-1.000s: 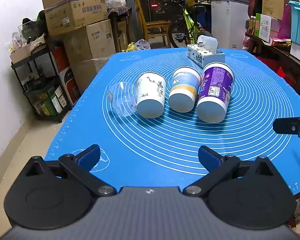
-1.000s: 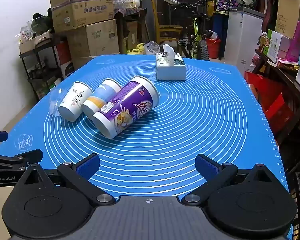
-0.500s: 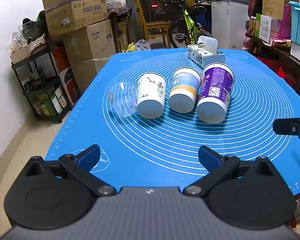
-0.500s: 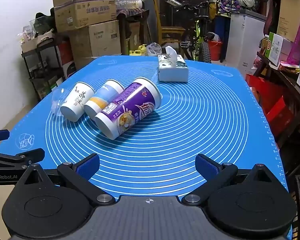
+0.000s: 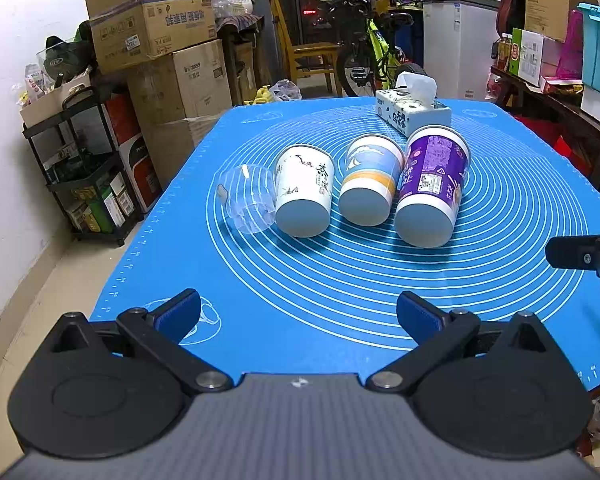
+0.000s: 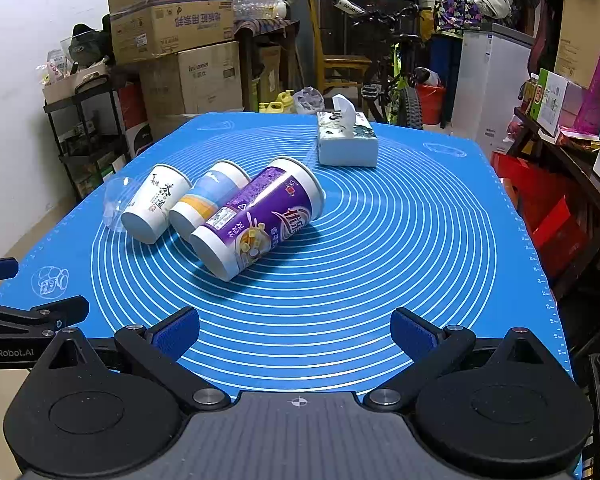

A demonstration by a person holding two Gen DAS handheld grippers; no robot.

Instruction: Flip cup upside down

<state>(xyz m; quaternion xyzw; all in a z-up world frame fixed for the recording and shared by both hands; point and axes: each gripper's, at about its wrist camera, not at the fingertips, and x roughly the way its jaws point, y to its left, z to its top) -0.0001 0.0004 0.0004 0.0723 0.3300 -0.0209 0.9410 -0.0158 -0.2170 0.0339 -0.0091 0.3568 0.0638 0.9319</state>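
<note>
A: Anything different from half a second ago?

B: Hardly. In the right wrist view the four cups and the tissue box [image 6: 347, 145] sit a touch lower and nearer than before; the left wrist view looks the same. Nothing on the blue mat [image 5: 380, 300] has shifted.

A: And the claws?

B: The left gripper [image 5: 298, 314] hangs over the mat's near edge with its jaws spread wide and nothing between them. The right gripper [image 6: 296, 330] is the same, wide apart and empty (its tip shows at the right edge of the left view).

A: Where are the cups?

B: All lying on their sides in a row mid-mat, bases toward the cameras. From the left: a clear plastic cup [image 5: 246, 198], a white cup [image 5: 305, 192] with black lettering, a blue-and-yellow cup [image 5: 370, 184], then the purple cup [image 5: 432, 188], each touching its neighbour. I cannot see inside any of them.

A: The box?

B: Beyond the cups, a tissue sticking up from it.
</note>
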